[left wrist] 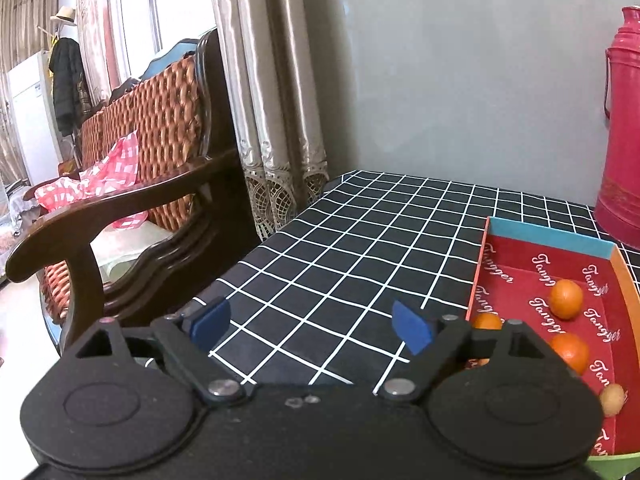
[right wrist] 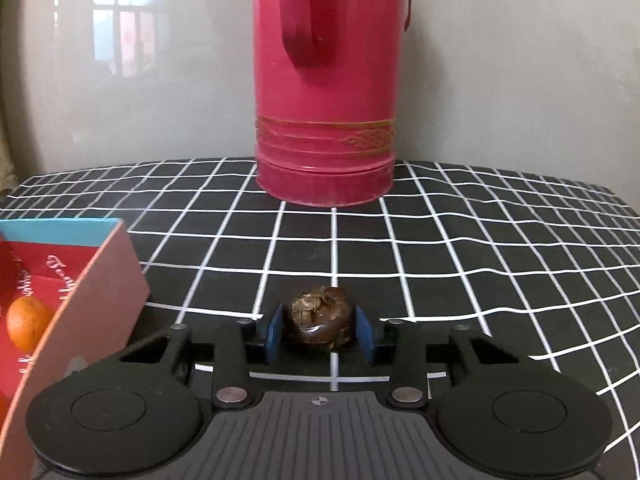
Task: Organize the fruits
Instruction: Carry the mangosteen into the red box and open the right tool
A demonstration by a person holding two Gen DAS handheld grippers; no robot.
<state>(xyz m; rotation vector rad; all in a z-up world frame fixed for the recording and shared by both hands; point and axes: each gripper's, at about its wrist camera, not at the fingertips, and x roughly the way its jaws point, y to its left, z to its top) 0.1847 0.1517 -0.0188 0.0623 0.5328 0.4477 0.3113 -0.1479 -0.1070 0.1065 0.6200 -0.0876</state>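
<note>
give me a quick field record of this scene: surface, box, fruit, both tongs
surface: checked tablecloth
box: red box, open, on the cloth
fruit in box: oranges, one small tan fruit
fruit outside box: dark brown fruit on the cloth
left tongs: open, nothing between them
right tongs: pads against the dark brown fruit
behind: red flask, upright

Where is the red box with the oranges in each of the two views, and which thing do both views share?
Left wrist view: the red box lies at the lower right on the checked cloth, right of the open left gripper.
Right wrist view: the box is cut by the left edge.
Shared landmark: the red thermos.
</note>
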